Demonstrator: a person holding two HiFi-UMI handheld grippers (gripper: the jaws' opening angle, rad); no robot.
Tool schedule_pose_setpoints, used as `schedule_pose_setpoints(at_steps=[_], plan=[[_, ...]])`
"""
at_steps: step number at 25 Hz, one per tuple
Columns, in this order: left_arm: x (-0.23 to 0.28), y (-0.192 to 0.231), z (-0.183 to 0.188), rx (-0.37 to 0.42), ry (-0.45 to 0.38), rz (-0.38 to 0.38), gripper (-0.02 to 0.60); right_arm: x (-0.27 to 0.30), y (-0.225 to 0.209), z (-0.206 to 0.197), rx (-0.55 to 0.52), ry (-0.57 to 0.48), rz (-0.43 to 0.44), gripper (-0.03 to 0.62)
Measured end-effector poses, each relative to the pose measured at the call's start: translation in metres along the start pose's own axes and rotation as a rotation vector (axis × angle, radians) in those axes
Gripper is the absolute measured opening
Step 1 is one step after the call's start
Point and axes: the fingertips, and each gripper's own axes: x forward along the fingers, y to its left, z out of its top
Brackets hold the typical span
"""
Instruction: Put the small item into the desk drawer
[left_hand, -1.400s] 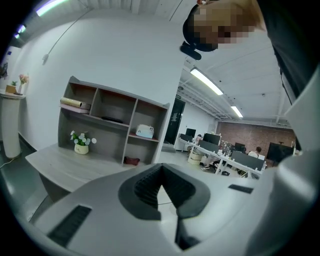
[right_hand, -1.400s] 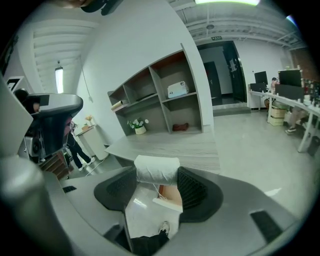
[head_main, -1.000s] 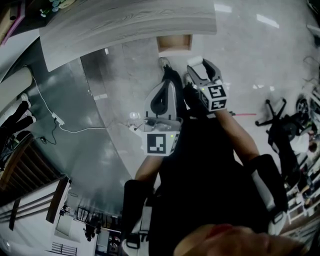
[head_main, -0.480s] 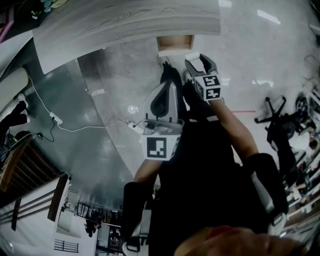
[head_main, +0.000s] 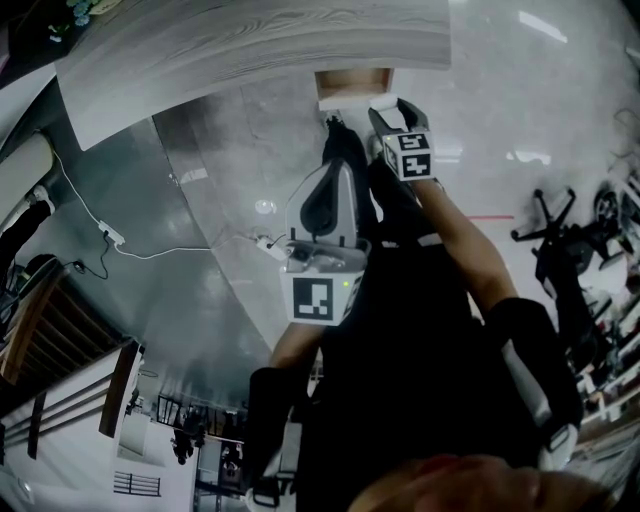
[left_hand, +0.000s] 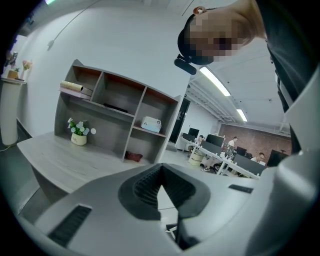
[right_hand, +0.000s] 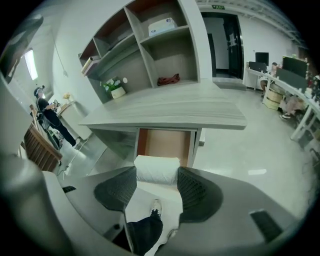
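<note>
1. The right gripper (right_hand: 156, 176) is clamping a white roll (right_hand: 156, 168) between its pads – one round end against each jaw.
2. The roll is lying crosswise, its long axis running jaw to jaw, parallel to the front edge of the desk (right_hand: 170, 112).
3. It is hanging just before the open drawer (right_hand: 165, 145), outside it.
4. The left gripper (left_hand: 162, 169) is gripping nothing – jaw tips meeting.

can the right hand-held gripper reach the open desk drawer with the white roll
Probably yes: the right hand-held gripper, shut on the white roll, faces the drawer, which stands open under the desk top, with nothing visible between them.
</note>
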Motion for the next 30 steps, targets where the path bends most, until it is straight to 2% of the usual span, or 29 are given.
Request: schedule_pose_setpoints(at_steps=[10, 30], plan=[[0.013, 0.025, -0.006, -0.022, 0.014, 0.029, -0.002, 0.048, -0.005, -0.032, 0.045, 0.102, -0.024, 0.253], [0.029, 0.049, -0.033, -0.056, 0.065, 0.029, -0.002, 0.112, -0.013, -0.065, 0.131, 0.205, -0.073, 0.253]])
